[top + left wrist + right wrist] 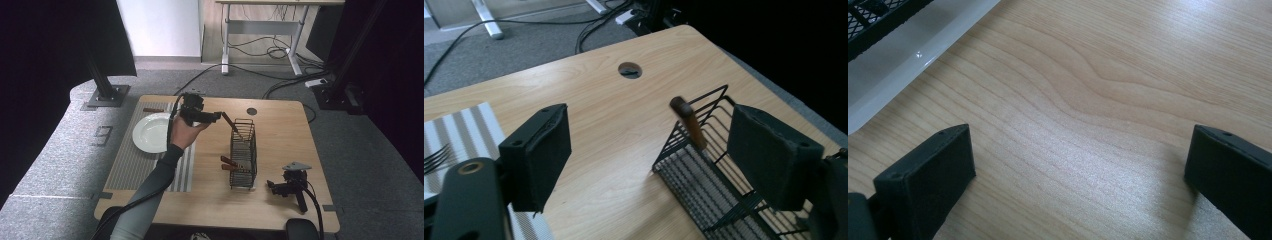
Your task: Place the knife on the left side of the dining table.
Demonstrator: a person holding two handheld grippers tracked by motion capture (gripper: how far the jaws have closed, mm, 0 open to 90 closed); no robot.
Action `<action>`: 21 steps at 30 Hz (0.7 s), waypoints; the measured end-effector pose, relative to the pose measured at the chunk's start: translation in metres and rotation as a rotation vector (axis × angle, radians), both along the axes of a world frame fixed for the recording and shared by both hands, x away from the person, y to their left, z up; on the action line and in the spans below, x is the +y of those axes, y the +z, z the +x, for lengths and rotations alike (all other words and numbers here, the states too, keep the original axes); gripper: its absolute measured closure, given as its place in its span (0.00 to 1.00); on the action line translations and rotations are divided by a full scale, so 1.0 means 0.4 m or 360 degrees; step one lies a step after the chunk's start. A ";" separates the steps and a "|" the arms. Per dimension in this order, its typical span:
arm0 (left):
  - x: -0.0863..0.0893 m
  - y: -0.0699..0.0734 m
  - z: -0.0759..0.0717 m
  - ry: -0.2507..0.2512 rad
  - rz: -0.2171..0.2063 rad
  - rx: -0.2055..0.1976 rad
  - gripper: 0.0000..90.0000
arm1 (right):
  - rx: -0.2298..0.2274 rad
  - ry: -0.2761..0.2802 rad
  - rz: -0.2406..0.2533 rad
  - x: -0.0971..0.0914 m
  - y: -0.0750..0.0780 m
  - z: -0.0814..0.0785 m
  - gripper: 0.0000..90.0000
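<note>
So far we have three brown-handled utensils [229,123] in the wire rack [244,170] at frame centre; left gripper [649,155] jaws wide, empty; one handle [153,110] and fork [436,157] remain upper left.

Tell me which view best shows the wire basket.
The high view: the whole wire basket stands on the table, wooden handles poking out. The left gripper view catches its near end; the right gripper view, a corner.

Just right of the left hand-held gripper [216,117], the brown wooden-handled utensil [689,123] is blurred, its lower end hidden inside the black wire basket [704,175]. At the left picture edge, the metal fork [436,157] is cut off.
</note>
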State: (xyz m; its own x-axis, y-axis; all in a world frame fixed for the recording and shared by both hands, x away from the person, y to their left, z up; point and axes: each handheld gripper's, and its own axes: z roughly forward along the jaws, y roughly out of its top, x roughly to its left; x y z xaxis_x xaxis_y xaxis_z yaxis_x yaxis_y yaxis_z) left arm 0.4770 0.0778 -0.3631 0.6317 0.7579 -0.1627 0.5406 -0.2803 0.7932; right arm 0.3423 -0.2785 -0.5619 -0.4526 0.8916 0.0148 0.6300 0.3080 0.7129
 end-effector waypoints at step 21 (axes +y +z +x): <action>-0.072 -0.060 0.036 0.0010 -0.0146 0.0145 0.56 | -0.0002 0.0001 -0.0002 0.000 0.000 0.000 0.00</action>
